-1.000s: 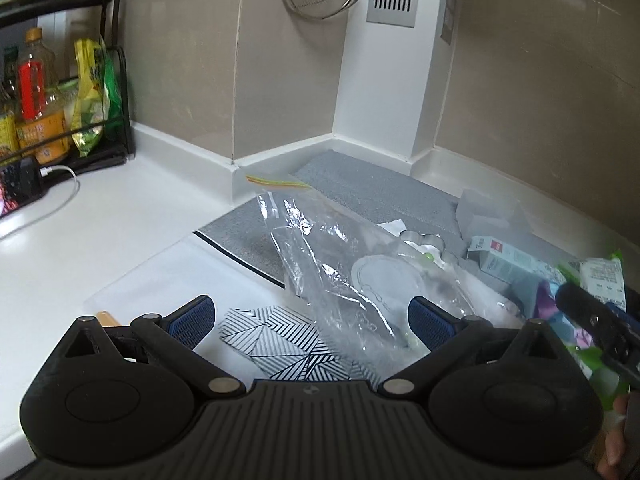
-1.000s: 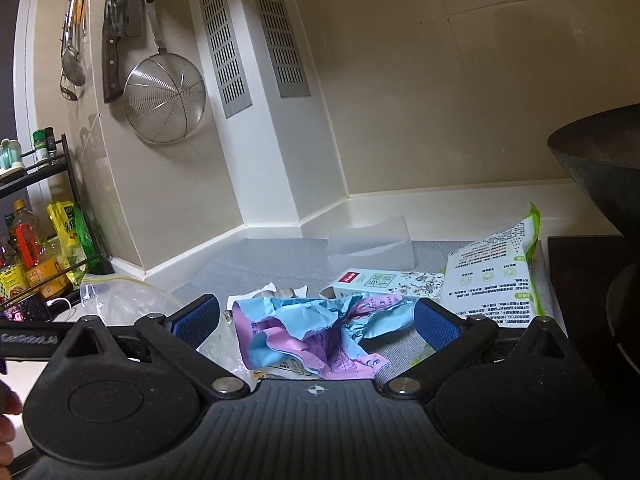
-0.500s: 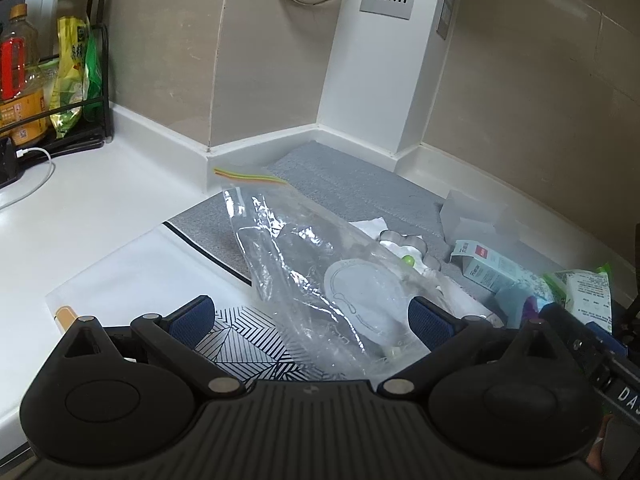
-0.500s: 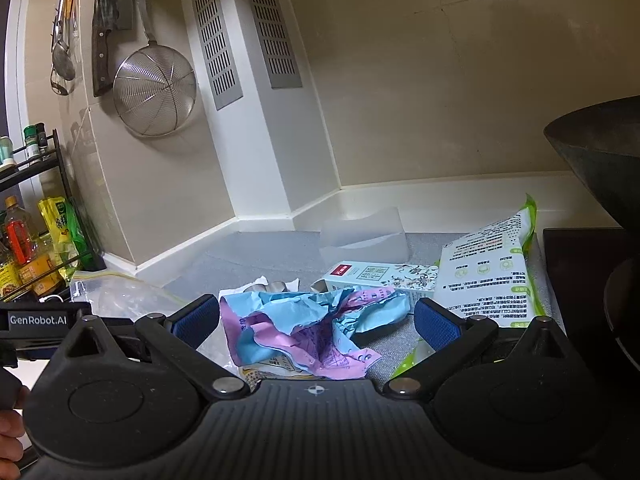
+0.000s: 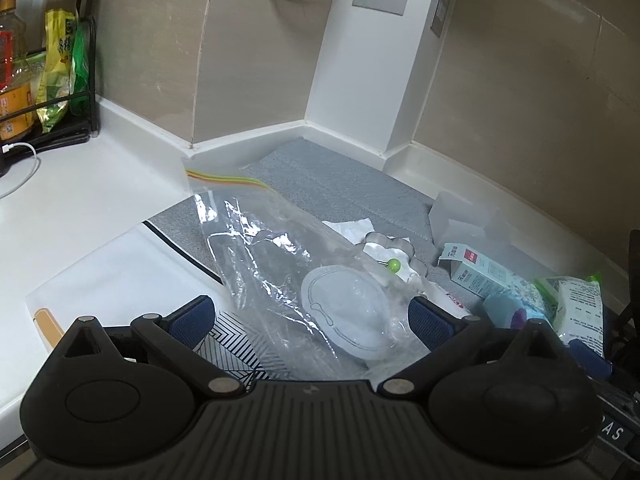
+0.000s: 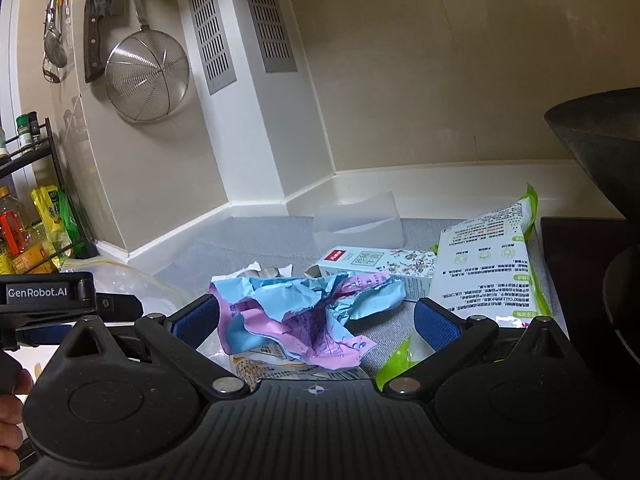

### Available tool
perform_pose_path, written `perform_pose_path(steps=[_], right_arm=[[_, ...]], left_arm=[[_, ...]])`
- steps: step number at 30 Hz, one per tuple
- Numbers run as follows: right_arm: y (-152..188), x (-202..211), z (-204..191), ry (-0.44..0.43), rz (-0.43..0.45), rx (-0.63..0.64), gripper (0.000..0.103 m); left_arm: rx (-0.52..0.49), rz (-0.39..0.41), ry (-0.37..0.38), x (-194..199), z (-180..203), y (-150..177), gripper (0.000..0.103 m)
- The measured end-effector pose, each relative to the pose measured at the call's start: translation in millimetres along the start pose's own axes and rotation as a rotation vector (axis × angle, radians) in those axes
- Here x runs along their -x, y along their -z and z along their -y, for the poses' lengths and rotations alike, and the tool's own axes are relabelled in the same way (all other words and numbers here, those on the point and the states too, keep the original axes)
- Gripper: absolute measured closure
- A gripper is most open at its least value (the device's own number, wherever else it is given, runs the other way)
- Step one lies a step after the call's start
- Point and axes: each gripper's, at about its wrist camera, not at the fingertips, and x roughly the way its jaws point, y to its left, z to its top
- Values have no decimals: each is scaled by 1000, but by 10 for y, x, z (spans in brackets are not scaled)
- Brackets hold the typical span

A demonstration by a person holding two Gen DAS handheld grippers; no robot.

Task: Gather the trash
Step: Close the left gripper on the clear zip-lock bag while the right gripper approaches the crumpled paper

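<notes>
On my left gripper (image 6: 48, 300) a "GenRobot.AI" label, both my tongs spread wide and empty, right gripper (image 6: 316, 322) low over crumpled blue-pink paper (image 6: 296, 312), left gripper over clear zip bag (image 5: 280, 264).

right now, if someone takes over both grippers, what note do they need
Left gripper: open, empty, its fingers either side of the clear zip bag, not closed on it.
Right gripper: open, empty, the crumpled blue and pink paper between its fingers.
Still lying on the grey mat: small carton, green and white packet, translucent plastic box, white wrapper scraps.
Done: nothing gripped; the bag seems to hold only a round clear lid.
Left: grab the paper, bag it, then the rest.
</notes>
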Motion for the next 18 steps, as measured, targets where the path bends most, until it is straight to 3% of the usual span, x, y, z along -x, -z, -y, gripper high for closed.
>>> perform_pose_path(steps=[7, 16, 18], right_arm=[[25, -41, -21, -31, -14, 6, 0], [54, -87, -2, -94, -11, 0, 1], [54, -63, -7, -95, 5, 4, 12]], left_arm=[[87, -48, 48, -127, -37, -64, 0], [116, -77, 29, -174, -41, -98, 0], [119, -80, 22, -176, -43, -115, 0]])
